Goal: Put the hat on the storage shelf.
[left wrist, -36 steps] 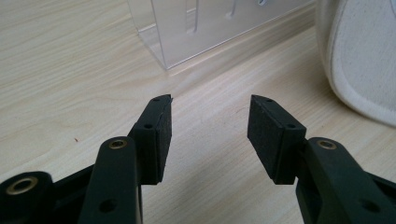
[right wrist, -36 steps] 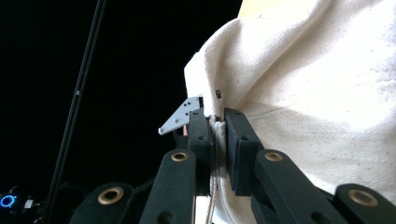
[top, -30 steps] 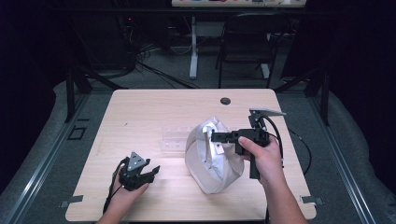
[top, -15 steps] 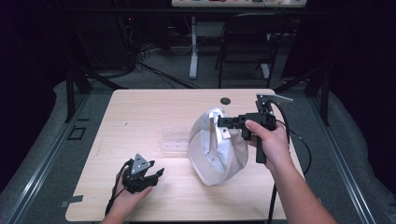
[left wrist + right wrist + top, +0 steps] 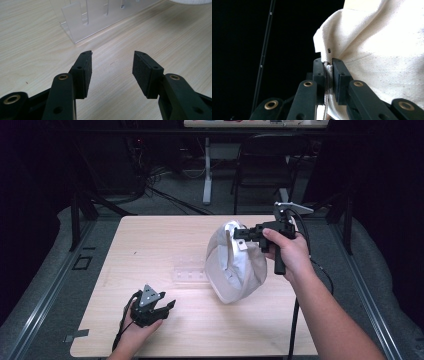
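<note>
White cloth bag (image 5: 234, 265) hangs from raised right gripper (image 5: 239, 233) (fingers clamped).

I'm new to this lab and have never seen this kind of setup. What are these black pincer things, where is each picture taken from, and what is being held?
There is no robot here: a person holds a hand-held two-jaw tool in each hand. The high view looks down on a wooden table from above. The other two pictures come from cameras riding on each tool, looking along its jaws.

The right tool is shut on a white cloth bag, pinching its fabric and holding it up above the table. The left tool rests low near the table's front edge, jaws open around nothing. A clear plastic rack lies on the table ahead of it.
</note>
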`<state>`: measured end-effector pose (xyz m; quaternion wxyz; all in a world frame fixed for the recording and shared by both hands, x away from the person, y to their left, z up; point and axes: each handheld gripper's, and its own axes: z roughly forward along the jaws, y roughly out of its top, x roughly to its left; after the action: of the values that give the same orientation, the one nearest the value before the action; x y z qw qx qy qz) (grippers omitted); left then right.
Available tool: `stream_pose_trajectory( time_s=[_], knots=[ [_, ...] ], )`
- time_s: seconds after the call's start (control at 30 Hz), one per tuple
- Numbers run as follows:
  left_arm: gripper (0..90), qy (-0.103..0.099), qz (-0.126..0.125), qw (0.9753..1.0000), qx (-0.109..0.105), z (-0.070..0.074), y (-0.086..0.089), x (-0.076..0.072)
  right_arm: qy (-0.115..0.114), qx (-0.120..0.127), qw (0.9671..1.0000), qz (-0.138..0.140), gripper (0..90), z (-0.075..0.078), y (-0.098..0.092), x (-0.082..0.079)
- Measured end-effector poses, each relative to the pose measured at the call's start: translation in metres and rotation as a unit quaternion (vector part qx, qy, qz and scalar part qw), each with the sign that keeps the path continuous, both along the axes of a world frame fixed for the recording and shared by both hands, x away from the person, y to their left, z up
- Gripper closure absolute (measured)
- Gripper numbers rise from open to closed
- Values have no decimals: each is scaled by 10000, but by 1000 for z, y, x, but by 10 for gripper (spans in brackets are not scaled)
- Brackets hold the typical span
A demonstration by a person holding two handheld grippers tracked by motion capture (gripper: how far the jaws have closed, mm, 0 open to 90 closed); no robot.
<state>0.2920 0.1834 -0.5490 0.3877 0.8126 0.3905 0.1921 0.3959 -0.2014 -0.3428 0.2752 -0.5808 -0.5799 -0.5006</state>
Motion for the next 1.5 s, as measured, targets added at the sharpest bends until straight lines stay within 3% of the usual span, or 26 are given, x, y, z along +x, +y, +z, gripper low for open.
stream_pose_trajectory(
  time_s=[0.23, 0.37, 0.53, 0.7, 0.83, 0.9, 1.0, 1.13, 1.2, 1.37, 1.5],
  knots=[
    [503, 57, -50, 10000, 34, 0, -1, 0, -25, -204, 9997, -106, 821, 21, 4, 11],
    [504, 134, -97, 9997, -194, 0, -3, 1, -10, -355, 9992, -210, 821, 28, 9, 17],
    [496, 10, -174, 9996, -209, 4, -13, 2, 0, -439, 9985, -330, 821, 31, 13, 23],
    [510, -120, -547, 9982, -225, 19, -35, 3, -3, -455, 9978, -475, 821, 35, 16, 30],
    [501, -483, -649, 9967, -86, 30, -58, 6, -14, -513, 9972, -548, 821, 37, 19, 34],
    [497, -492, -743, 9960, -89, 35, -73, 10, -27, -569, 9967, -580, 821, 38, 21, 36],
    [486, -572, -944, 9938, -142, 42, -92, 15, -35, -580, 9965, -600, 821, 41, 24, 39],
    [483, -749, -1188, 9901, -10, 49, -114, 22, -38, -603, 9959, -675, 821, 42, 27, 43],
    [485, -757, -1167, 9902, 149, 52, -124, 26, -15, -651, 9956, -677, 821, 41, 29, 44],
    [487, -1021, -909, 9892, 530, 55, -140, 34, 19, -667, 9956, -653, 820, 39, 34, 47],
    [532, -906, -708, 9918, 564, 55, -143, 42, 0, -664, 9959, -619, 821, 39, 36, 48]
  ],
)
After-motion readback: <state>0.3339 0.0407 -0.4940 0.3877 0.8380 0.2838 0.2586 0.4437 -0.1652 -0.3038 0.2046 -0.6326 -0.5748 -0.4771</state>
